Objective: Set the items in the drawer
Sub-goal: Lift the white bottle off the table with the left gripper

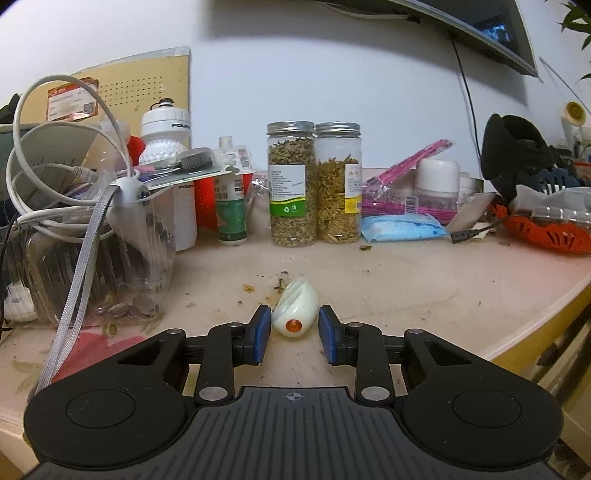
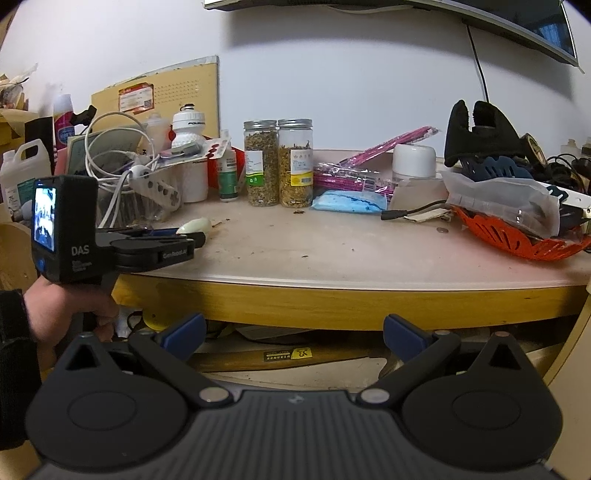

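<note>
Left gripper [image 1: 294, 330] jaws flank white lamp [image 1: 295, 312]; "FOUR" bottle [image 1: 167, 137] behind.

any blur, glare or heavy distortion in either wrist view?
Left wrist: sharp; fisheye bows the table edge, corners vignetted black; the white object between the left hand-held gripper fingers is crisp. Right wrist: equally sharp, wall lit unevenly with shadow under the monitor; glare on the left unit's small screen.

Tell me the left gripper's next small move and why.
Probably close the left gripper on the white egg-shaped item. Its blue pads already flank the item on the table, with small gaps on both sides, so nothing is gripped yet. The right gripper hangs open below the table edge.
</note>
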